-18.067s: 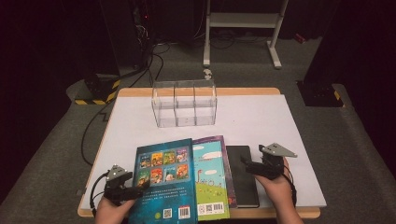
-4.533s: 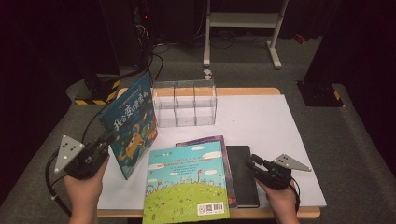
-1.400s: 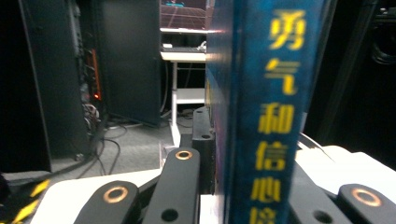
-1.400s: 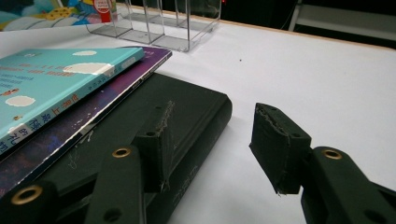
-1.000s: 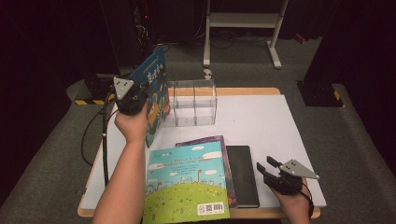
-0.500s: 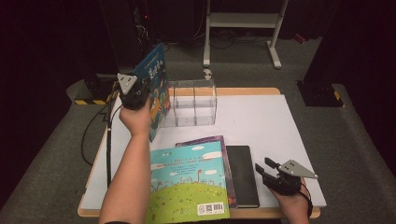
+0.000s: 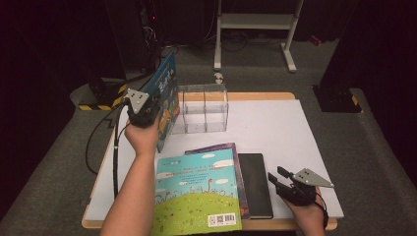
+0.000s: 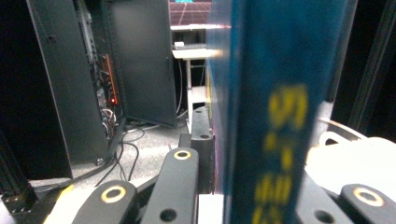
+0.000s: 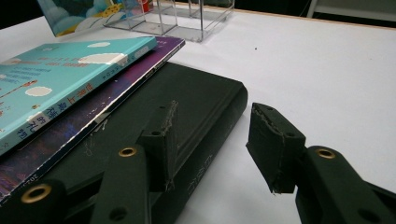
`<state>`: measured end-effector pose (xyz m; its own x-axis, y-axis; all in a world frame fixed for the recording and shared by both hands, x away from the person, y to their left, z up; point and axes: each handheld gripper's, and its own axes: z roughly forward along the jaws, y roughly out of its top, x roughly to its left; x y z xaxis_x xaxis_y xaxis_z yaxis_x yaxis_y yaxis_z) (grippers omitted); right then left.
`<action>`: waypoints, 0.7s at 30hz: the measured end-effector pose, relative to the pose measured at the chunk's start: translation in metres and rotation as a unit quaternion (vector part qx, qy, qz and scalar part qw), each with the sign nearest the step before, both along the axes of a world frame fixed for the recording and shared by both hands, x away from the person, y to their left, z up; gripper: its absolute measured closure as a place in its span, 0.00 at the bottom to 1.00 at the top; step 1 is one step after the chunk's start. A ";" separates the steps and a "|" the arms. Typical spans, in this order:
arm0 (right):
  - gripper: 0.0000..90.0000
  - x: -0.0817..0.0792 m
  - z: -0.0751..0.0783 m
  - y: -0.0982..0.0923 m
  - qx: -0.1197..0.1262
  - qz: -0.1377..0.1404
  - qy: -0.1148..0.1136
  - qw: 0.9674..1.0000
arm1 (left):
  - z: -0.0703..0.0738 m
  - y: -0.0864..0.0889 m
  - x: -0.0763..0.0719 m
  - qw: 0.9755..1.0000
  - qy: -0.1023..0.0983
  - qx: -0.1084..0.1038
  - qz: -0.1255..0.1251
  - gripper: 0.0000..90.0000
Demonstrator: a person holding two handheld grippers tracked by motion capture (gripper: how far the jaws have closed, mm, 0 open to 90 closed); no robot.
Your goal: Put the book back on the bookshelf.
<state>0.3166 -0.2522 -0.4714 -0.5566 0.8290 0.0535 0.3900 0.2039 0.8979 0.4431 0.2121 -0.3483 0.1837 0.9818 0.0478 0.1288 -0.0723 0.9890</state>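
Grey carpet floor, dark room, white metal stand behind the table.

In the left gripper view the blue book is so close that its yellow lettering blurs beyond reading, and the frame's top and bottom edges cut it off. In the high view it hides the left end of the clear acrylic organizer. The turquoise picture book covers most of the purple book beneath, whose cover cannot be made out. The right hand is cropped at the bottom edge
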 end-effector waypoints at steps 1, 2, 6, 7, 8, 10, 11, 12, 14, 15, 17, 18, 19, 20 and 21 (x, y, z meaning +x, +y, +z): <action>0.58 0.000 0.000 0.000 0.002 0.000 0.002 1.000 | 0.000 0.000 -0.002 1.000 0.005 0.002 -0.001 0.91; 0.58 0.000 0.000 0.001 0.002 0.001 0.003 1.000 | 0.000 0.001 -0.003 1.000 0.007 0.002 0.000 0.90; 0.58 0.000 -0.001 0.002 -0.001 0.003 0.003 1.000 | 0.000 0.006 -0.007 1.000 0.020 -0.002 0.000 0.90; 0.58 0.000 0.000 0.003 -0.001 0.004 0.003 1.000 | 0.001 0.007 -0.007 1.000 0.023 -0.004 0.001 0.89; 0.58 0.000 0.000 0.003 0.000 0.004 0.003 1.000 | 0.001 0.008 -0.008 1.000 0.026 -0.001 0.003 0.89; 0.58 0.000 0.000 0.002 0.000 0.003 0.004 1.000 | 0.002 0.011 -0.008 0.999 0.032 -0.001 0.006 0.88; 0.58 0.000 -0.001 0.002 0.001 0.003 0.005 1.000 | 0.002 0.013 -0.008 0.999 0.036 -0.003 0.007 0.88; 0.58 0.001 -0.001 0.002 0.002 0.003 0.006 1.000 | 0.002 0.014 -0.008 0.999 0.038 -0.001 0.009 0.88; 0.58 0.001 -0.002 0.002 0.002 0.003 0.009 1.000 | 0.003 0.014 -0.008 0.999 0.040 0.004 0.010 0.88; 0.58 0.002 -0.002 0.002 0.002 0.002 0.010 1.000 | 0.004 0.013 -0.008 0.999 0.041 0.008 0.010 0.88; 0.58 0.002 -0.003 0.001 0.005 0.003 0.011 1.000 | 0.005 0.011 -0.007 0.999 0.044 0.008 0.012 0.89; 0.58 0.002 -0.002 0.001 0.005 0.003 0.011 1.000 | 0.005 0.010 -0.006 0.999 0.045 0.008 0.015 0.89; 0.59 0.002 -0.002 0.001 0.005 0.002 0.011 1.000 | 0.006 0.009 -0.005 0.999 0.045 0.010 0.020 0.89; 0.58 0.002 -0.002 0.001 0.006 0.002 0.011 1.000 | 0.006 0.009 -0.003 0.999 0.045 0.010 0.025 0.89; 0.58 0.002 -0.002 0.000 0.007 0.002 0.010 1.000 | 0.007 0.008 -0.002 0.999 0.047 0.007 0.027 0.89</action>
<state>0.3182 -0.2518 -0.4732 -0.5579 0.8264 0.0760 0.4077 0.1931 0.8925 0.4408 0.2202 -0.3415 0.1344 0.9898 0.0471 0.2243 -0.0766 0.9715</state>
